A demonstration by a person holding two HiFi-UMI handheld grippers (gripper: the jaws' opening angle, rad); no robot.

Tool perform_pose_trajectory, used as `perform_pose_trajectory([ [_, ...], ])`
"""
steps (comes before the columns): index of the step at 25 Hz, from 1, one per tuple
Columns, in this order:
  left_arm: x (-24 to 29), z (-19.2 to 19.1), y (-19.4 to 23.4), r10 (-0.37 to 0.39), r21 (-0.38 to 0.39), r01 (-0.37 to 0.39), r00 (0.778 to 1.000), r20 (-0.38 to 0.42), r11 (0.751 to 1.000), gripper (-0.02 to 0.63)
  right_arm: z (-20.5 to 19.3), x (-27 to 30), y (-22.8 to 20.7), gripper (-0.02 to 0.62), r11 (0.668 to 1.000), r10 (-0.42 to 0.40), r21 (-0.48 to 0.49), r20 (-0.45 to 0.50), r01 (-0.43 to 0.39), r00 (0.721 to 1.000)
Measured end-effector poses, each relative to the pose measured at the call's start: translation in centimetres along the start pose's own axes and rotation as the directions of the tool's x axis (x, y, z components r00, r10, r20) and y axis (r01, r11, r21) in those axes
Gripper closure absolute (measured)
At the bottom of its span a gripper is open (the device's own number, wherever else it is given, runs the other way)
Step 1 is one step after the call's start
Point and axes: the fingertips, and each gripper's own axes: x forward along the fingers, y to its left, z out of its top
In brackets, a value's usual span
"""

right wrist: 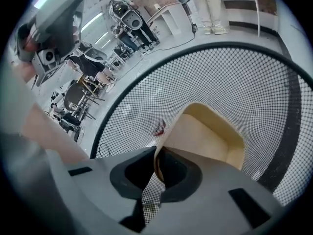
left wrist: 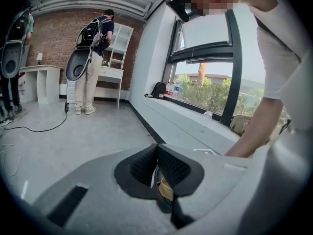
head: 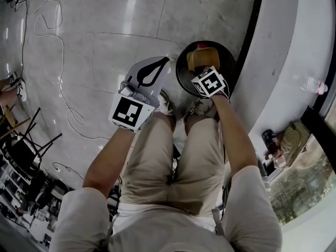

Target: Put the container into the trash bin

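A beige container hangs in the mouth of the round black mesh trash bin, which stands on the floor in front of my feet. My right gripper points steeply down into the bin. In the right gripper view the right gripper is shut on the near rim of the container, with the bin's mesh wall all around. My left gripper hovers just left of the bin, over the floor. Its jaws meet at the tips with nothing held.
A small red scrap lies in the bin. A white window ledge runs along the right, with a plastic bottle and a bag on it. Cables trail over the floor at left. Chairs stand at far left.
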Motion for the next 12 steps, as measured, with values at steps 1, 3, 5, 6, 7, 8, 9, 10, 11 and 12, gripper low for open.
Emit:
perform_pose_trajectory([
  [1, 0.1, -0.4, 0.2, 0.002, -0.001, -0.002, 1.0, -0.003, 1.0, 0.589, -0.1, 0.4, -0.2, 0.575, 1.0, 0.007, 0.011, -0.004, -0.007, 1.0],
  [3, 0.4, -1.3, 0.4, 0.003, -0.008, -0.003, 1.0, -0.014, 1.0, 0.589, -0.1, 1.2, -0.5, 0.574, 0.999, 0.018, 0.034, -0.008, -0.017, 1.0],
  [5, 0.8, -1.9, 0.6, 0.0, -0.012, 0.0, 1.0, -0.008, 1.0, 0.589, -0.2, 1.9, -1.2, 0.572, 0.999, 0.013, 0.042, -0.034, -0.011, 0.999],
  [6, 1.1, -2.1, 0.6, -0.002, -0.009, 0.002, 1.0, 0.001, 1.0, 0.589, -0.3, 2.3, -1.5, 0.574, 0.999, 0.01, 0.042, -0.056, -0.008, 0.998],
  [7, 1.2, -2.3, 0.5, -0.005, -0.003, 0.006, 1.0, 0.005, 1.0, 0.589, -0.5, 2.6, -1.7, 0.571, 0.999, 0.011, 0.044, -0.078, -0.008, 0.997],
  [8, 1.4, -2.4, 0.4, -0.01, 0.002, 0.01, 1.0, 0.005, 1.0, 0.589, -0.7, 2.9, -1.8, 0.569, 0.999, 0.014, 0.05, -0.095, -0.01, 0.995],
  [9, 1.5, -2.6, 0.2, -0.012, 0.0, 0.012, 1.0, 0.002, 1.0, 0.589, -0.8, 3.1, -1.9, 0.566, 0.998, 0.018, 0.058, -0.106, -0.011, 0.994],
  [10, 1.6, -2.7, 0.1, -0.013, -0.01, 0.013, 1.0, -0.004, 1.0, 0.589, -0.9, 3.3, -2.1, 0.56, 0.998, 0.018, 0.064, -0.114, -0.011, 0.993],
  [11, 1.7, -2.9, 0.0, -0.013, -0.019, 0.013, 1.0, -0.008, 1.0, 0.589, -1.0, 3.4, -2.2, 0.558, 0.998, 0.016, 0.065, -0.12, -0.009, 0.993],
  [12, 1.7, -3.1, 0.0, -0.014, -0.026, 0.013, 1.0, -0.01, 1.0, 0.589, -1.1, 3.6, -2.3, 0.558, 0.998, 0.013, 0.061, -0.126, -0.005, 0.992],
])
